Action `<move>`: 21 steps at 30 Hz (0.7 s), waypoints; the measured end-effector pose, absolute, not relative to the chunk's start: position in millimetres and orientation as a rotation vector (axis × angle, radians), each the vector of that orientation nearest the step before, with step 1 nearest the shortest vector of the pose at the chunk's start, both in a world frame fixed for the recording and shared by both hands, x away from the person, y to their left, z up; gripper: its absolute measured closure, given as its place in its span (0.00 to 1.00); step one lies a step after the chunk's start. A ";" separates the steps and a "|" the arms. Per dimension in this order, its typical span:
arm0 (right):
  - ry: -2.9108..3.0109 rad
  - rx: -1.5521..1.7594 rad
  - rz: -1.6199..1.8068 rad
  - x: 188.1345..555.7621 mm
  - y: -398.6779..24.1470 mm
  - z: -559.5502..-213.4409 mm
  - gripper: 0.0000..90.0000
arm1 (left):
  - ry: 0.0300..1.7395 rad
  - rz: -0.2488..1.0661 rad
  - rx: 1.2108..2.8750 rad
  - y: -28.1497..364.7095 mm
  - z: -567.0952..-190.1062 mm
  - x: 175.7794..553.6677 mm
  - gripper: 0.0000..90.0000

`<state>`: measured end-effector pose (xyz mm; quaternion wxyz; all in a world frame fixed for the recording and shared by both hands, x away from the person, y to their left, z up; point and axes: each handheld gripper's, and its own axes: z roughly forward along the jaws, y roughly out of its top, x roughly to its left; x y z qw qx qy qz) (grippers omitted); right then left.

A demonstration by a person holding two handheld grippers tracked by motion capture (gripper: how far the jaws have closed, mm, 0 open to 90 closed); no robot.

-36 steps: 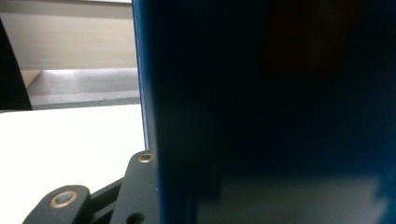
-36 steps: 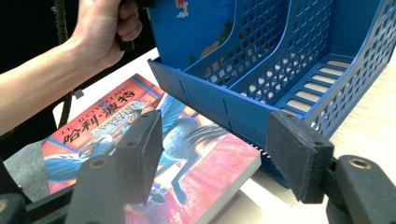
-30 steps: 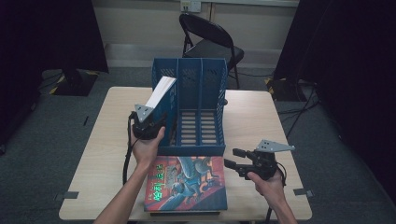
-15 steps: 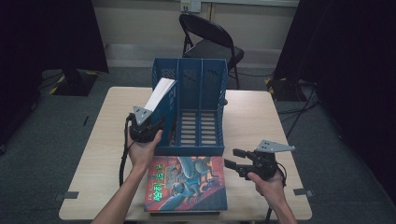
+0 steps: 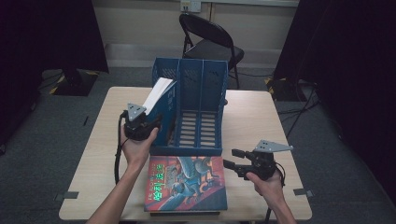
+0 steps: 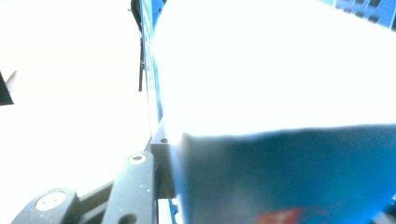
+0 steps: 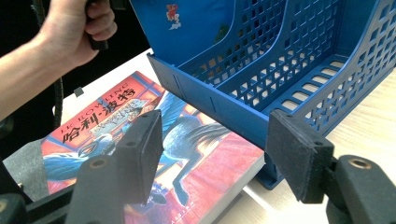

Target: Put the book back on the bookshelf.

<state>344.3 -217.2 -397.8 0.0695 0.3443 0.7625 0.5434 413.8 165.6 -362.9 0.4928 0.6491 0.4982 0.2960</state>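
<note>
Rack (image 5: 201, 116): blue, three slots; a blue book (image 5: 161, 100) leans tilted in its left slot, the other two hold nothing.
Left gripper (image 5: 140, 126): clamped on that book's near edge; its own view is washed out.
Right gripper (image 5: 236, 161): jaws wide apart, holding nothing, just right of the red book (image 5: 187, 184) lying flat before the rack.

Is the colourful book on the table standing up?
No, the book lies flat on the table, in front of the blue rack.
</note>
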 end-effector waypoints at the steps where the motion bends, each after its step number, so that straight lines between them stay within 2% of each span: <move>1: 2.295 1.038 1.634 344.4 -217.2 -397.9 0.40 | 1.203 0.725 1.579 166.5 -360.5 413.0 0.61; 13: 2.303 1.033 1.633 344.3 -215.6 -398.3 0.40 | 1.176 0.680 1.581 175.6 -343.2 408.8 0.58; 17: 2.305 1.039 1.632 344.7 -215.3 -399.0 0.40 | 1.173 0.727 1.585 175.8 -330.5 408.3 0.56; 19: 2.309 1.034 1.628 344.7 -214.8 -399.2 0.40 | 1.189 0.701 1.596 177.0 -319.9 410.6 0.52; 21: 2.309 1.031 1.629 344.5 -214.3 -398.8 0.40 | 1.203 0.669 1.615 179.6 -312.3 412.9 0.54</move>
